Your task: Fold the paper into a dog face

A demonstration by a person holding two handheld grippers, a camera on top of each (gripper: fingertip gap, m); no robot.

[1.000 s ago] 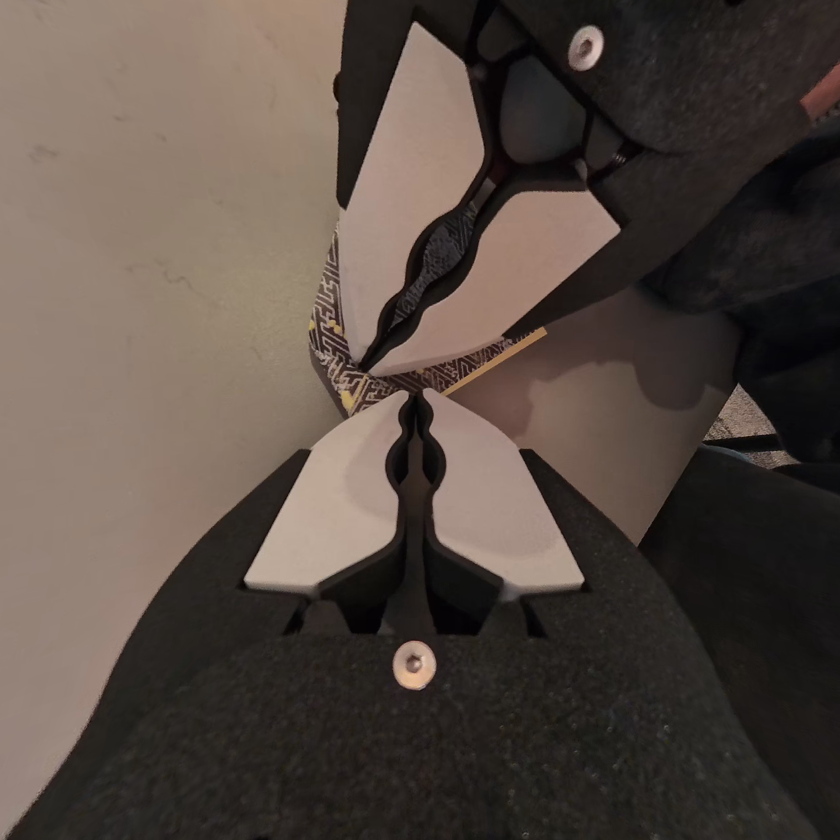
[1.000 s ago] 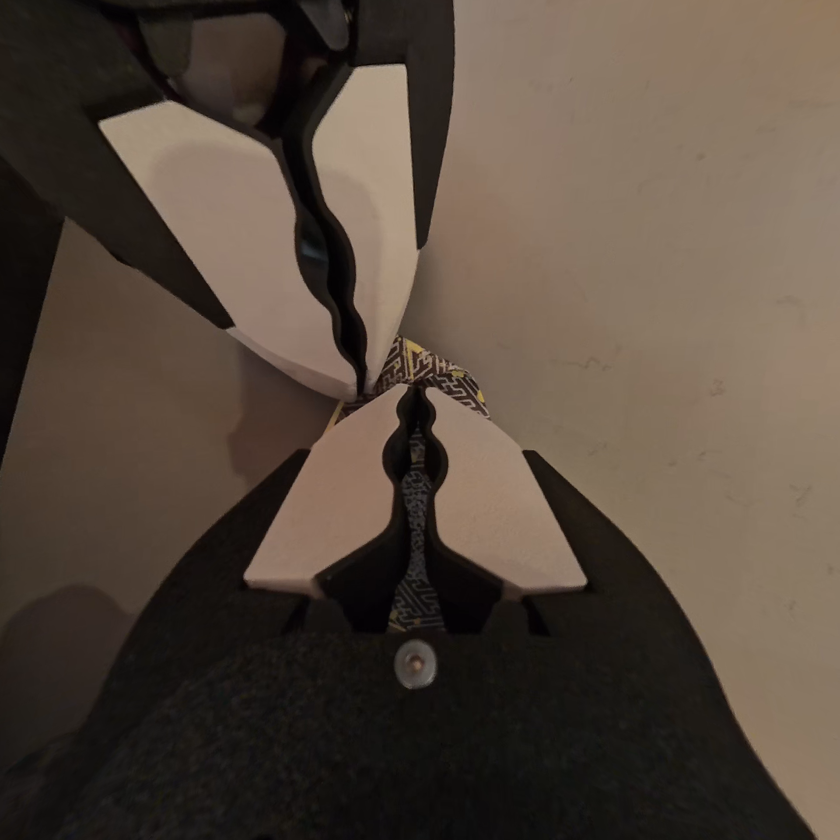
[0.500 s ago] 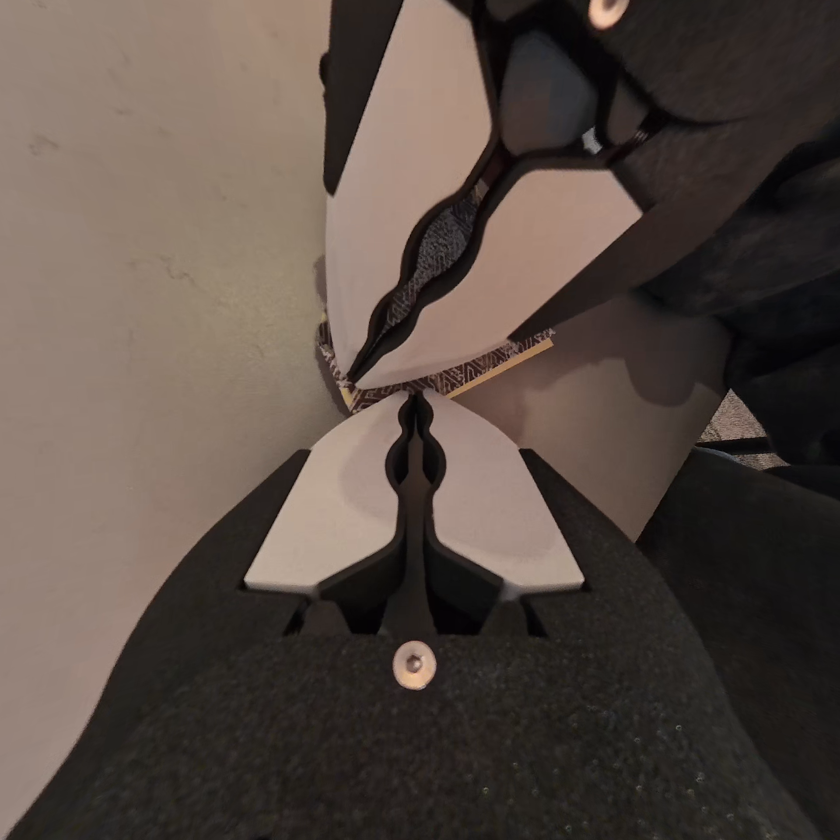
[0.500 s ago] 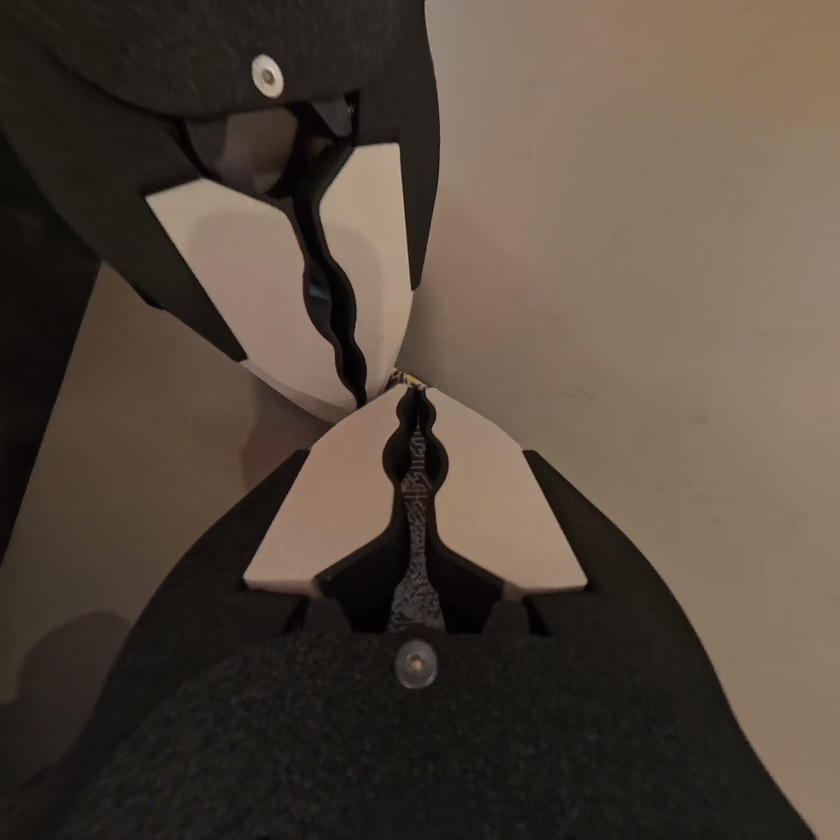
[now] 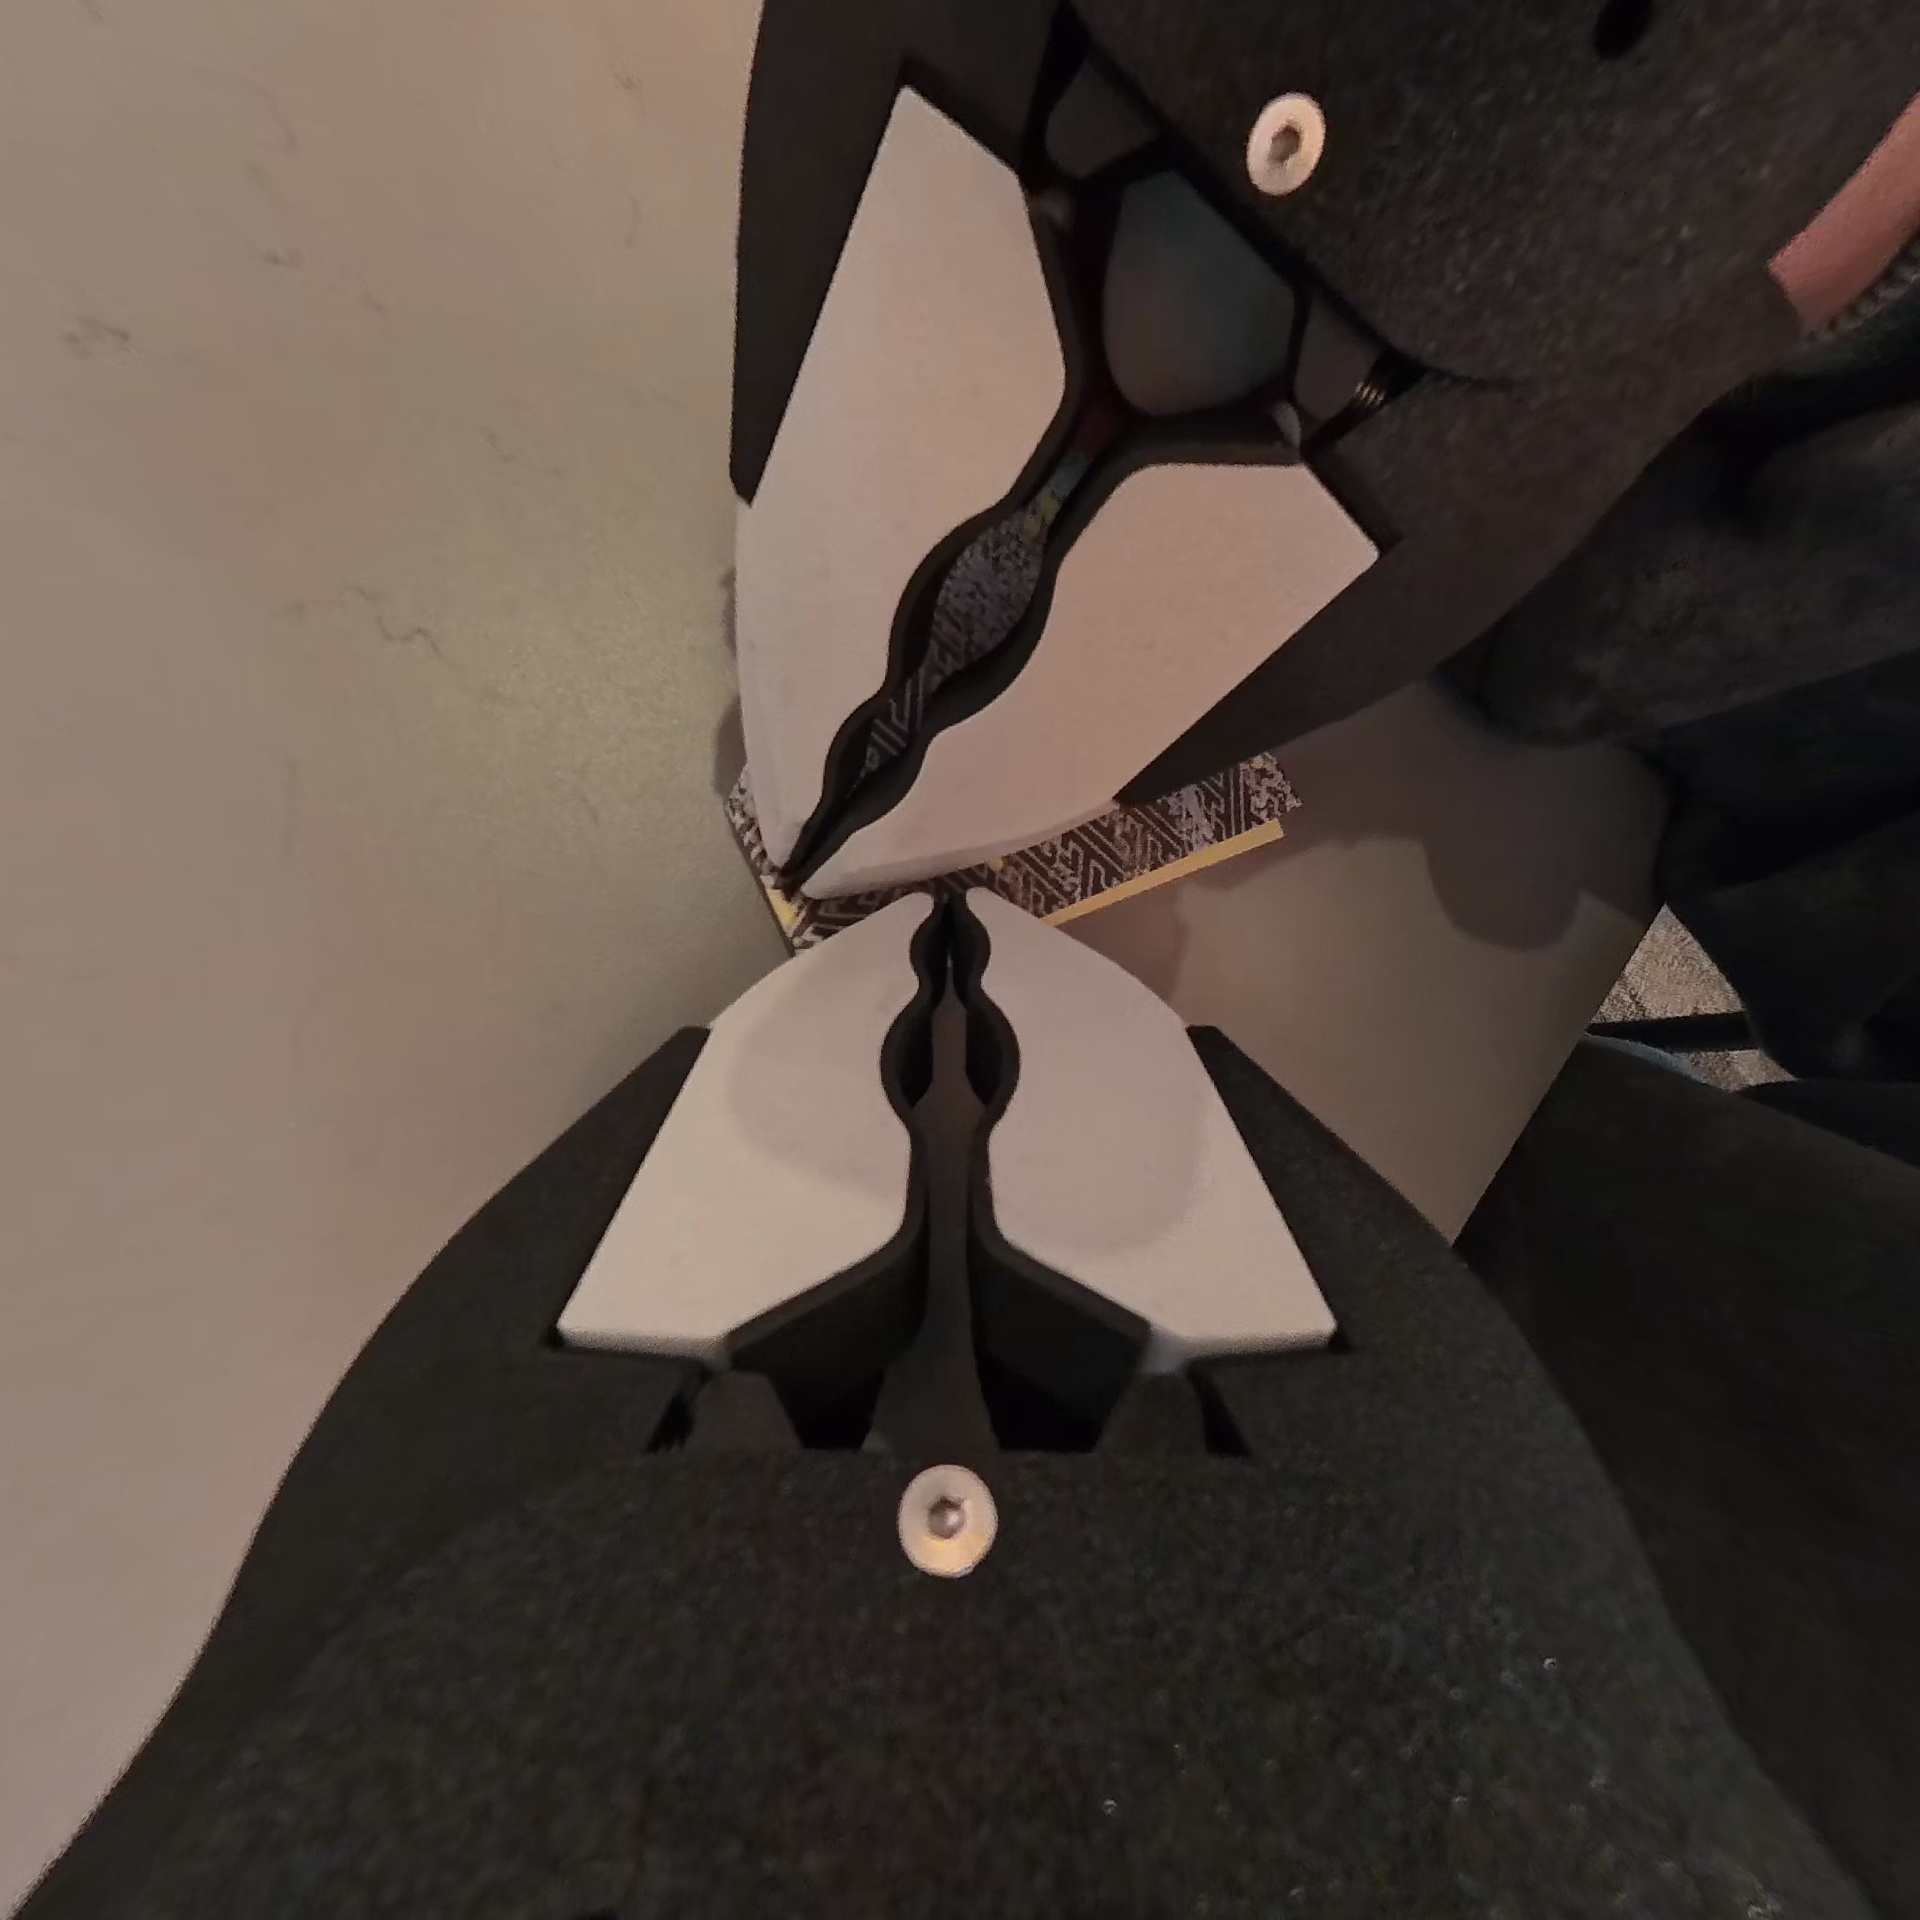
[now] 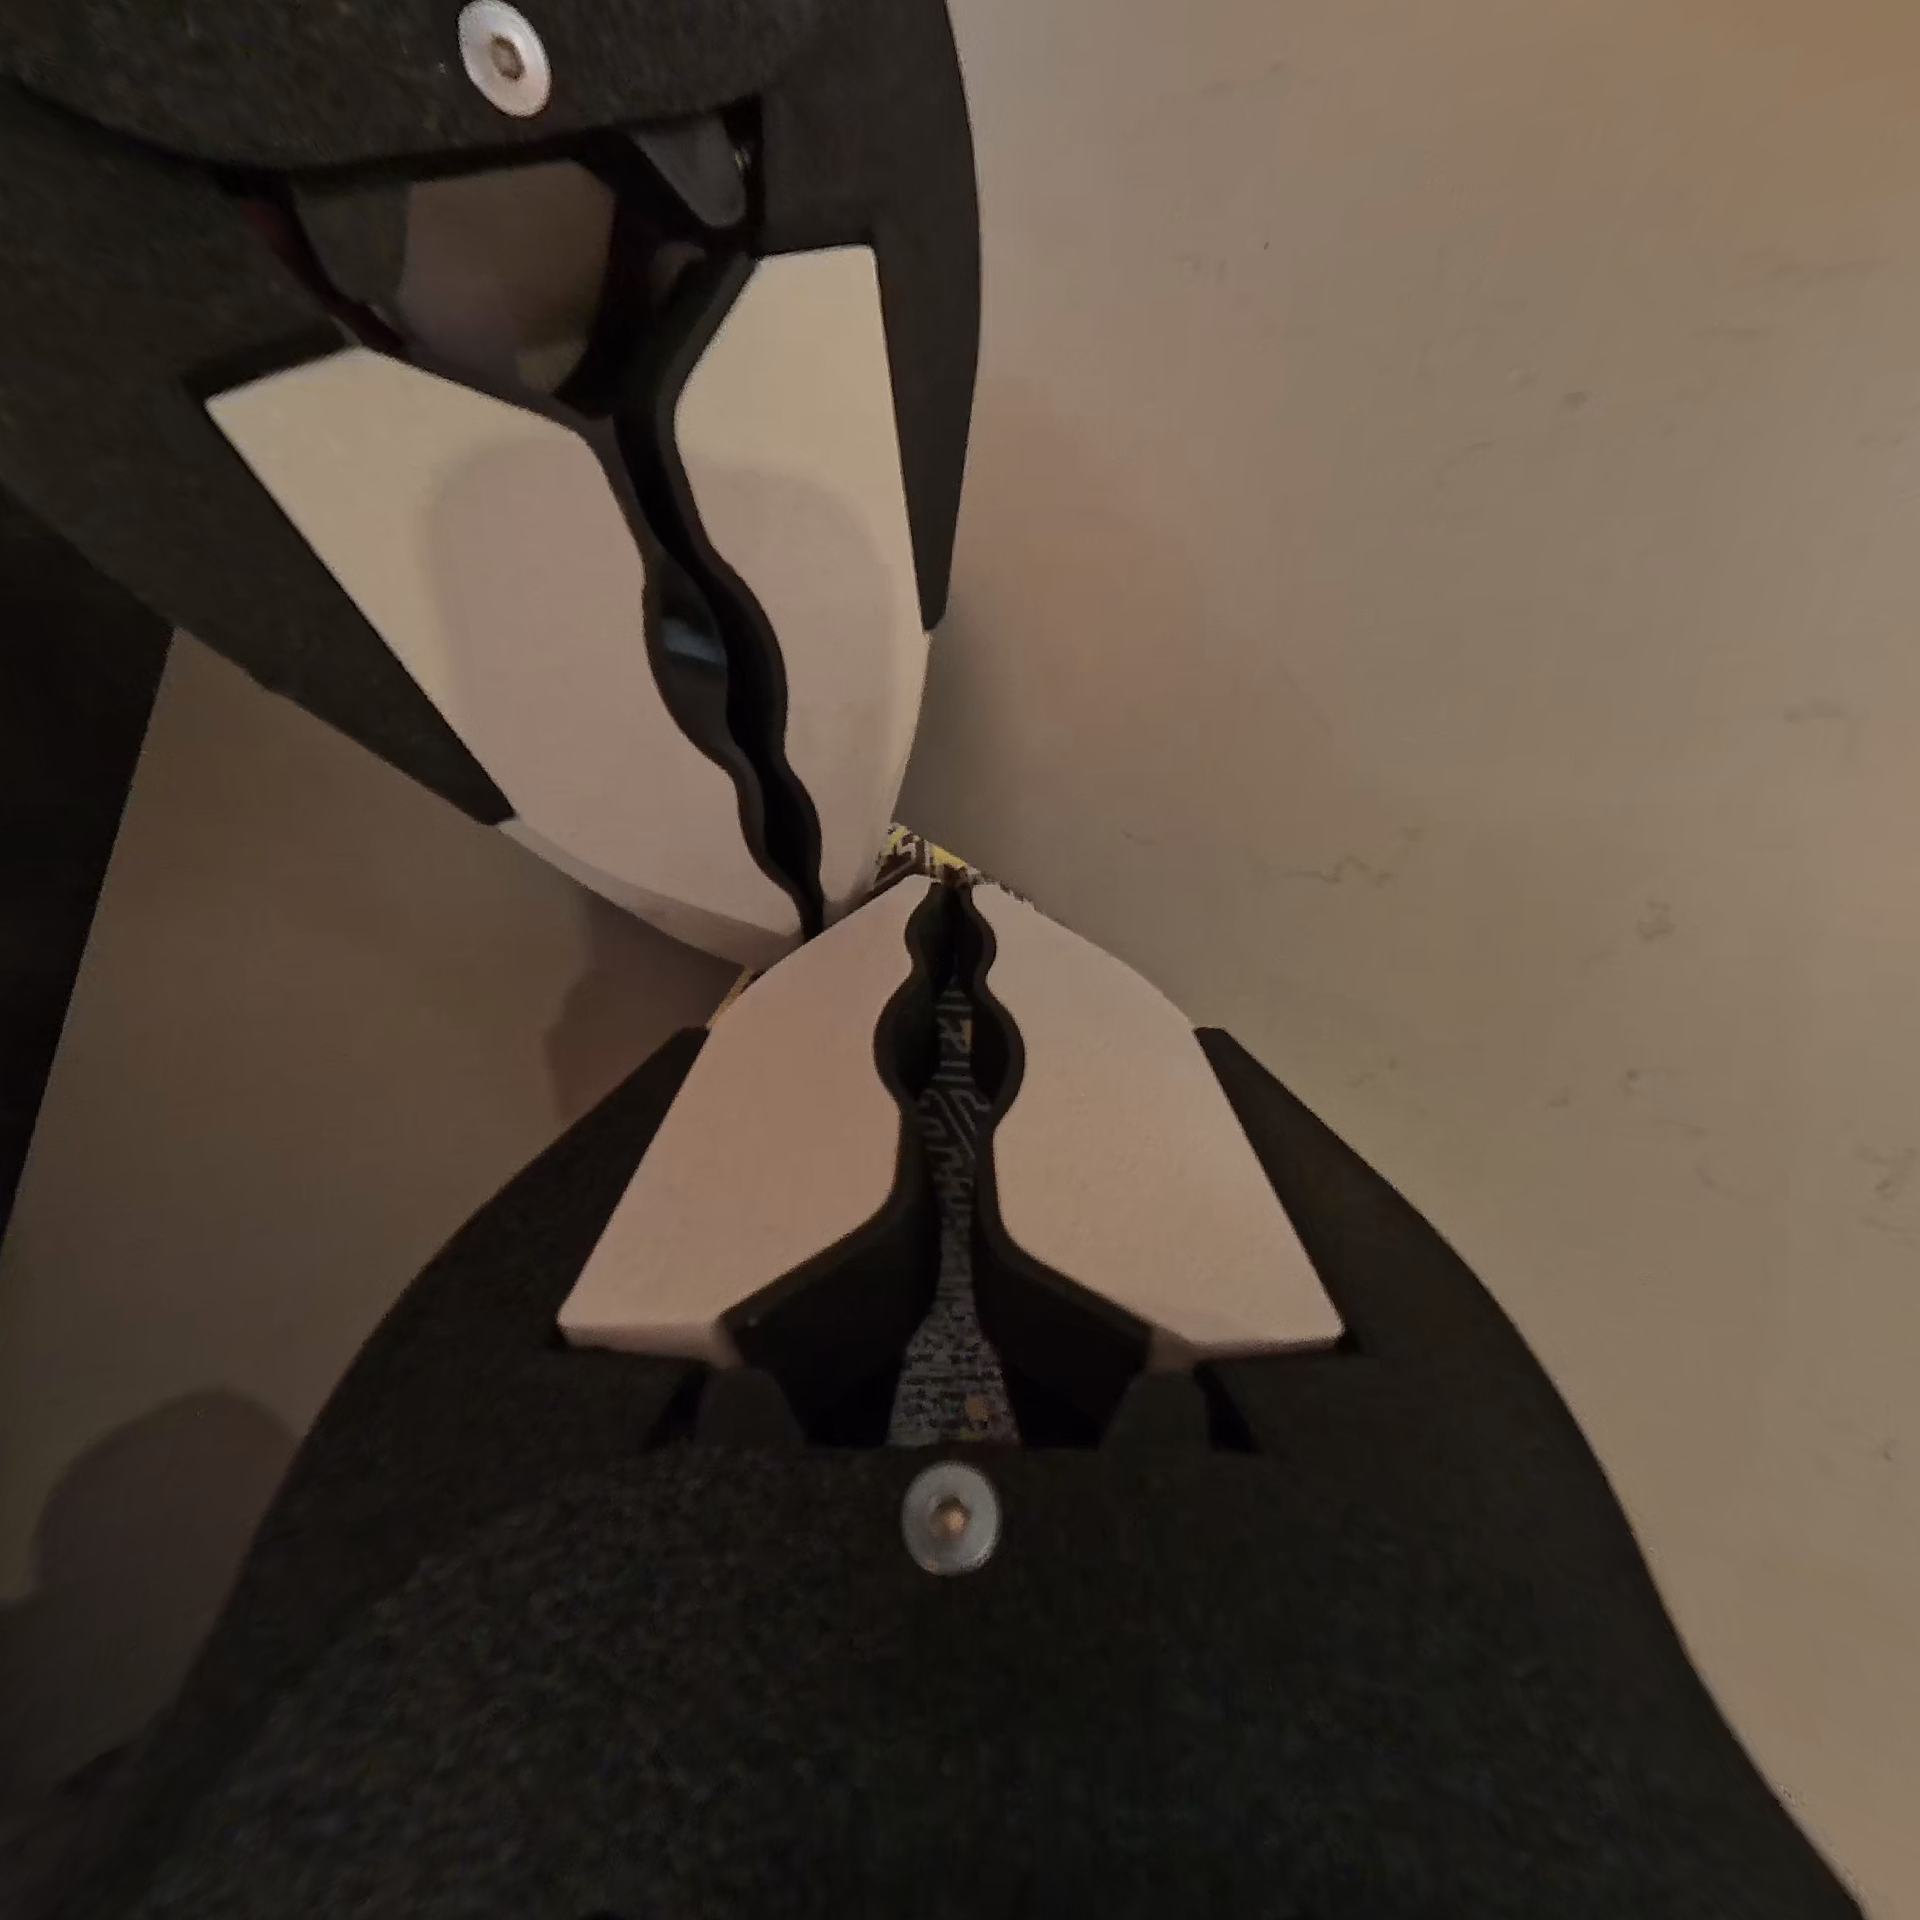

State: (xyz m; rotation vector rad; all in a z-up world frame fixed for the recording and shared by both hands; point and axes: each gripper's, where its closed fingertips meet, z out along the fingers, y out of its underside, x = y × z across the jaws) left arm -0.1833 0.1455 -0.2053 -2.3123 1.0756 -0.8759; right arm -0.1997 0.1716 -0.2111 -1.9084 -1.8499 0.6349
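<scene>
On the bench (image 5: 312, 623), tongs tip to tip.
Right tongs (image 6: 948, 904) clenched on the paper (image 5: 1143, 852); left tongs (image 5: 948, 914) clenched empty; more patterned edge shows than half a second ago, pressing likely easing.

Beige scuffed tabletop (image 5: 312, 623) — warm light
</scene>
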